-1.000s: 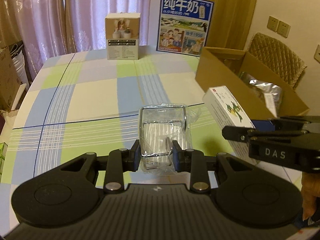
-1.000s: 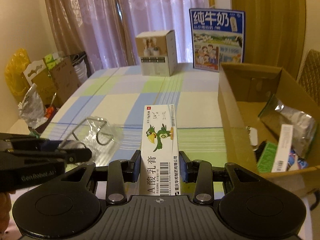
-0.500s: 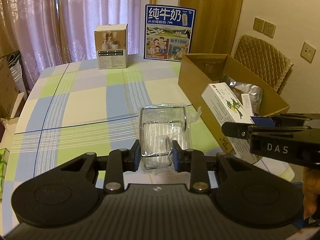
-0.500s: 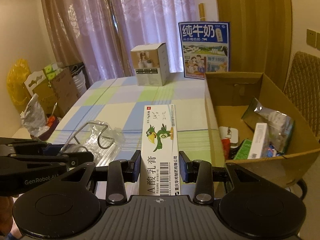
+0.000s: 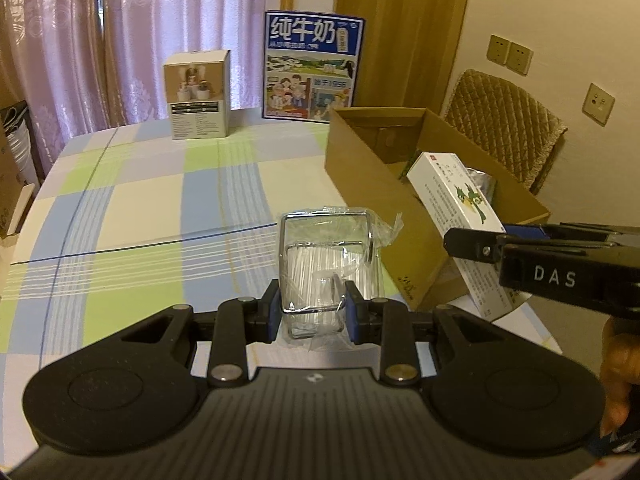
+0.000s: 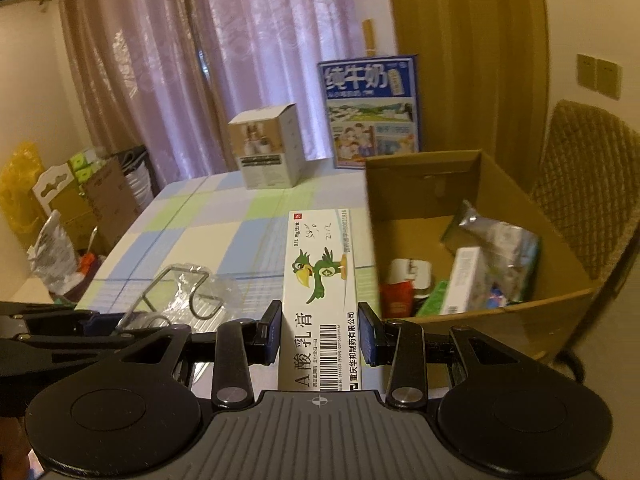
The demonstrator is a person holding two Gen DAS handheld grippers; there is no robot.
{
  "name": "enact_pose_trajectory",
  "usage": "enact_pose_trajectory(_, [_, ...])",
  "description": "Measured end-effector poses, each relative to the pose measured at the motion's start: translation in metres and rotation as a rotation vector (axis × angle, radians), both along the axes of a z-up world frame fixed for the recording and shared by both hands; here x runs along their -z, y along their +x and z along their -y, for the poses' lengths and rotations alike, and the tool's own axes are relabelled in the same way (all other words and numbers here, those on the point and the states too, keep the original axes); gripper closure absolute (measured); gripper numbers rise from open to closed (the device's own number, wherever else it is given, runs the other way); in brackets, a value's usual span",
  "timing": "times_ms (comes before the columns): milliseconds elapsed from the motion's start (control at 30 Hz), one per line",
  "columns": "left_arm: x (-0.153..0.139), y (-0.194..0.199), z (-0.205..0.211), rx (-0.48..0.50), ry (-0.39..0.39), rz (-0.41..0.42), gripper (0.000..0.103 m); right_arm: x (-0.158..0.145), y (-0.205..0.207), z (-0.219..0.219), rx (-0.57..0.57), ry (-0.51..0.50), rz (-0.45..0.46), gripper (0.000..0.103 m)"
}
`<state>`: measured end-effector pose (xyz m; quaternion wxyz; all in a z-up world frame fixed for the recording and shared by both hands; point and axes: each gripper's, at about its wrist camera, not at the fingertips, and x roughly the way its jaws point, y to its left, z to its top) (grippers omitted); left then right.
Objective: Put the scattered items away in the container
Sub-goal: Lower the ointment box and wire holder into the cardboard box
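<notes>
At lower centre of the left wrist view, my left tongs (image 5: pixel 311 312) are clamped on a plastic-wrapped wire rack (image 5: pixel 328 264), held above the checked tabletop (image 5: pixel 140 200). In the right wrist view, my right tongs (image 6: pixel 320 334) are clamped on a white ointment box (image 6: pixel 322 280) at centre frame. The open cardboard box (image 6: pixel 500 320) sits at right, holding several packets.
</notes>
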<state>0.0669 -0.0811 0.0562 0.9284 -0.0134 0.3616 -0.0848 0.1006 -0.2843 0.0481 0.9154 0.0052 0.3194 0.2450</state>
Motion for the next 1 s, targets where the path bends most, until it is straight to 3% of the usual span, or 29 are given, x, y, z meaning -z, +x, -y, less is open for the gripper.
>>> enact_pose_trajectory(433, [-0.007,0.020,0.057,0.081,-0.007,0.010,0.077,-0.009,0.019,0.056,0.097,0.011,0.020,0.067])
enact_pose_trajectory(1000, [-0.003,0.046,0.104,0.141,-0.026,0.001,0.077,-0.012,0.043,0.092,0.141,0.004,0.034,0.067])
